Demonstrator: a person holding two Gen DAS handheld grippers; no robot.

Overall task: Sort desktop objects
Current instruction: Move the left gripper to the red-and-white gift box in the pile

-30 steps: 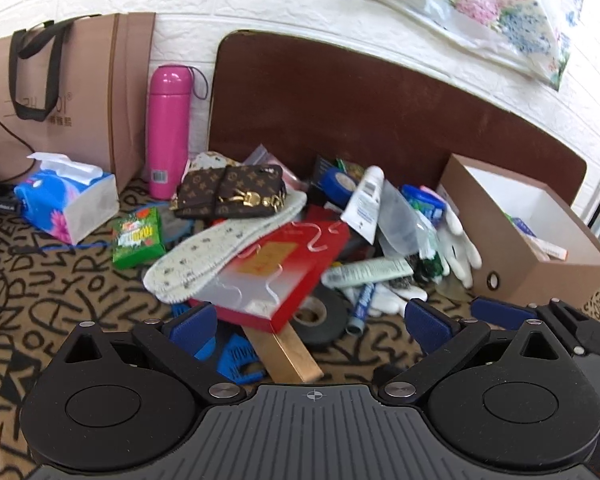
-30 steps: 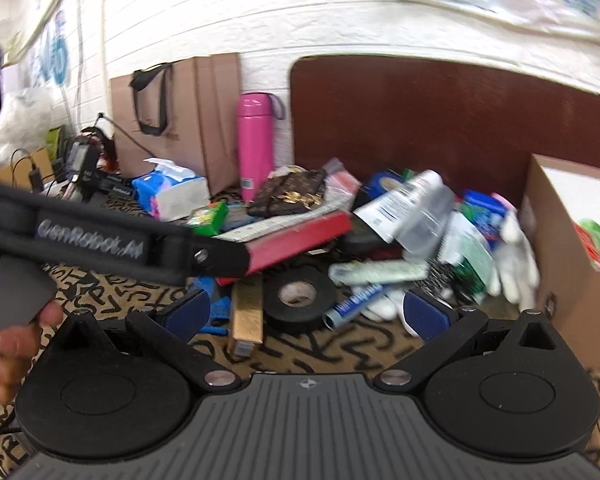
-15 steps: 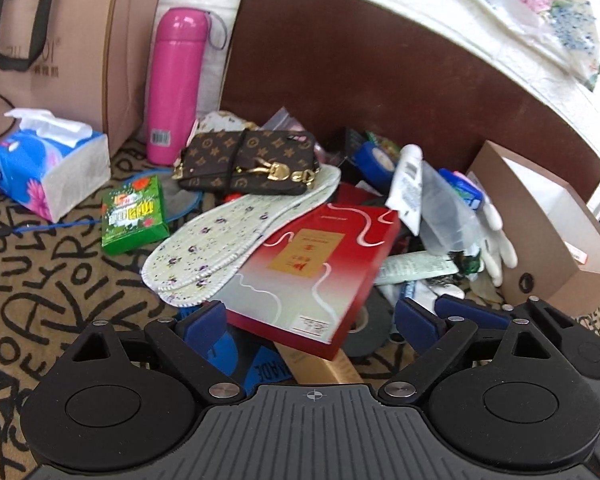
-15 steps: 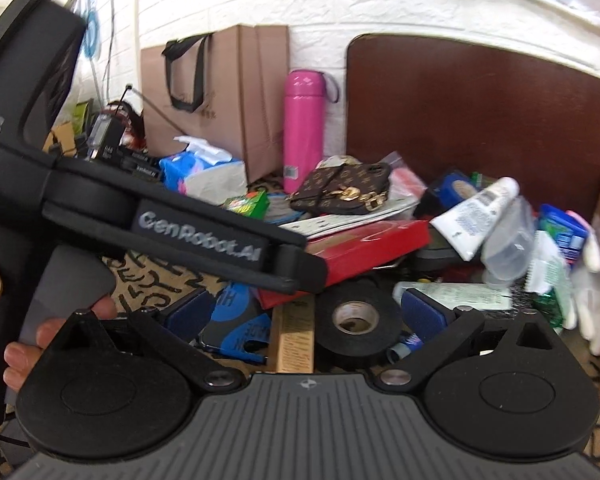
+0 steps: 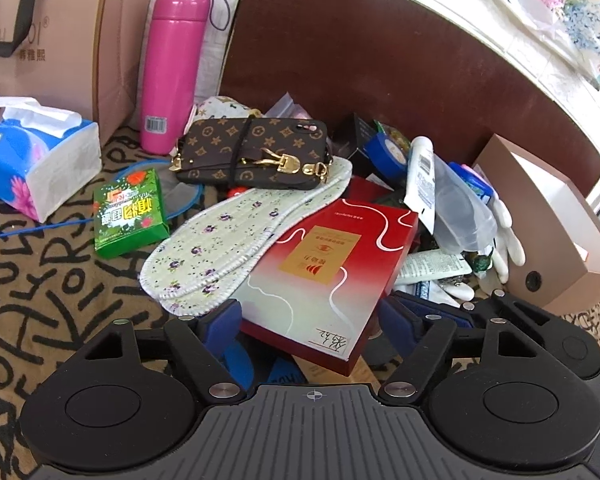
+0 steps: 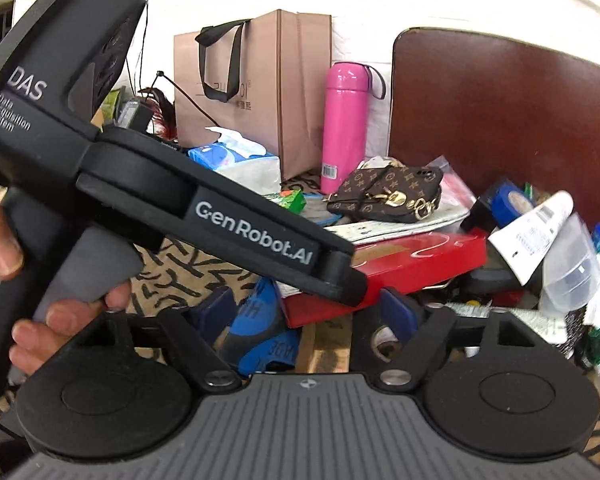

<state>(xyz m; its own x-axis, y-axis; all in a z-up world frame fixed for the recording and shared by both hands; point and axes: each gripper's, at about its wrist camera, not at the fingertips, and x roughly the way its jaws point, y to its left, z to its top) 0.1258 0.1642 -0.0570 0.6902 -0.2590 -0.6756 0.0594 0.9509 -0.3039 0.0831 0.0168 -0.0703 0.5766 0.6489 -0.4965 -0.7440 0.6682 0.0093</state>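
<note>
Since a second ago the left gripper (image 5: pixel 308 316) has been brought much closer to the red box (image 5: pixel 324 268), whose near corner is now straddled by widely opened jaws; nothing is gripped yet. Picking up appears to be the step in hand, so closing on the box edge is called for next. Insoles (image 5: pixel 236 236) overlap the box's far-left edge and could be dragged. The right gripper (image 6: pixel 308 316) is held open and empty below the box.
</note>
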